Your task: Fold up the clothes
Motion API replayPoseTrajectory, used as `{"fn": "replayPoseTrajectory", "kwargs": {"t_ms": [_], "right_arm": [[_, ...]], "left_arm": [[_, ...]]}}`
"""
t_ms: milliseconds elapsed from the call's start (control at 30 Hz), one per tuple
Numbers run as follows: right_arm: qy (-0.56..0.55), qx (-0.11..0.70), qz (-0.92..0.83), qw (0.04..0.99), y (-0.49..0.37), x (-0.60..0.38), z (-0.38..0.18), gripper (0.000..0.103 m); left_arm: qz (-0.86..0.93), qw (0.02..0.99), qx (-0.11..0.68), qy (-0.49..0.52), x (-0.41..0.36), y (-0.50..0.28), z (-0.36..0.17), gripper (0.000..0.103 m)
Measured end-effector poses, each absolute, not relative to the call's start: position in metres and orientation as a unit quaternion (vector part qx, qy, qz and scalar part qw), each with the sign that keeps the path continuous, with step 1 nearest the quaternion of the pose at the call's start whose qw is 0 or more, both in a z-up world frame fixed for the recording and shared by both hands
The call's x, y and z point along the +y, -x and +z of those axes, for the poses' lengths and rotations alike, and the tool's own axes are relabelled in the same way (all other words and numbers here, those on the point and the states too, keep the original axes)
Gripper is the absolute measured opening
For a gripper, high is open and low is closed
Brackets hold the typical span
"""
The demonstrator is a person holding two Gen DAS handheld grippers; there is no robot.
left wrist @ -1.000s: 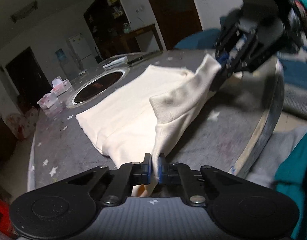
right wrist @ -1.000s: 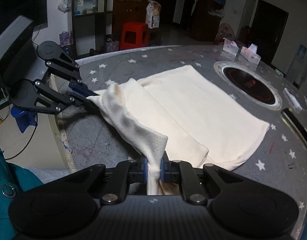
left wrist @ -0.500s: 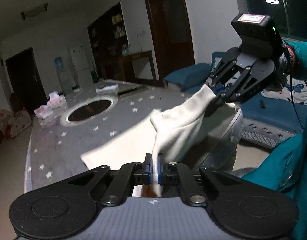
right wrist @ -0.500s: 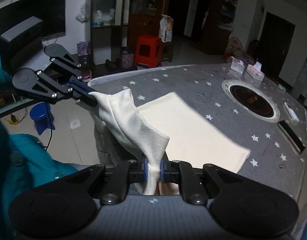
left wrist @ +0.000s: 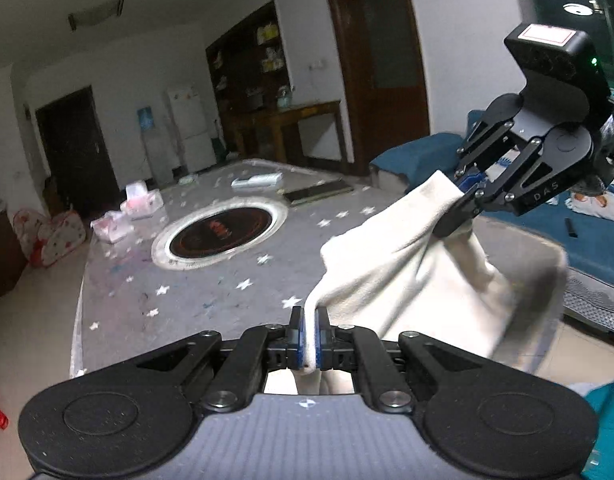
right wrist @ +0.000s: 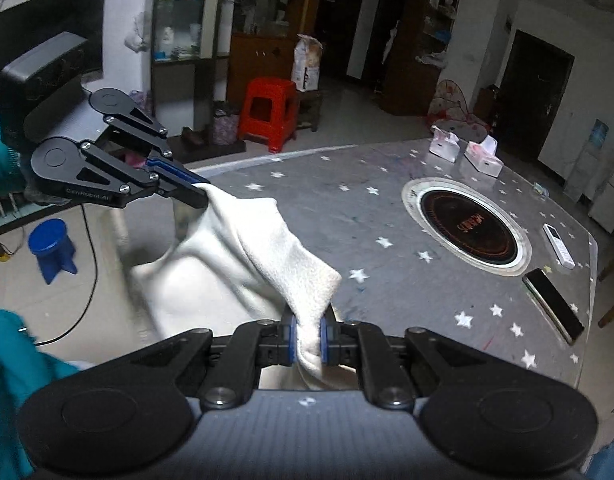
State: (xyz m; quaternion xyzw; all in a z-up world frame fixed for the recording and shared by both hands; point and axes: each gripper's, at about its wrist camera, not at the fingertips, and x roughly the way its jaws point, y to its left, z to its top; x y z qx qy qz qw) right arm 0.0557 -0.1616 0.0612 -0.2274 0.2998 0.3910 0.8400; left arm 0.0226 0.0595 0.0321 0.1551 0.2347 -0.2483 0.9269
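Note:
A cream garment [left wrist: 407,276] hangs in the air between my two grippers, off the near edge of the grey star-patterned table [left wrist: 179,292]. My left gripper [left wrist: 309,340] is shut on one corner of it. My right gripper [right wrist: 307,340] is shut on another corner. In the left wrist view the right gripper [left wrist: 463,200] holds the cloth up at the right. In the right wrist view the left gripper [right wrist: 195,196] holds the cloth [right wrist: 243,264] at the left. The lower part of the garment droops and is blurred.
A round hotplate [right wrist: 467,224] is set into the table. Tissue boxes [right wrist: 463,152], a remote [right wrist: 559,244] and a phone [right wrist: 555,304] lie near its far edges. A red stool [right wrist: 271,112] and a blue stool [right wrist: 51,248] stand on the floor. A blue sofa [left wrist: 587,232] is on the right.
Both grippers have lifted the garment off the table and pulled it back past the table edge. It lay spread on the table one second ago and now hangs free.

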Motion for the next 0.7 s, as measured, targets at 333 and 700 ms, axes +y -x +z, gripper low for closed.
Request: {"fn": "replayPoseTrajectory", "kwargs": {"t_ms": [333,700], "right_arm": [[0.235,0.355,0.368,0.827,-0.132,-0.132,-0.018,0.01],[0.16,0.359,0.298,0.87,-0.136,-0.156,-0.035,0.027]], "left_arm": [[-0.203,0.917,0.309,-0.147,0.06,-0.089,-0.033,0.005],[-0.15,0.928,0.317,-0.123,0.065,-0.098,-0.039,0.015]]}}
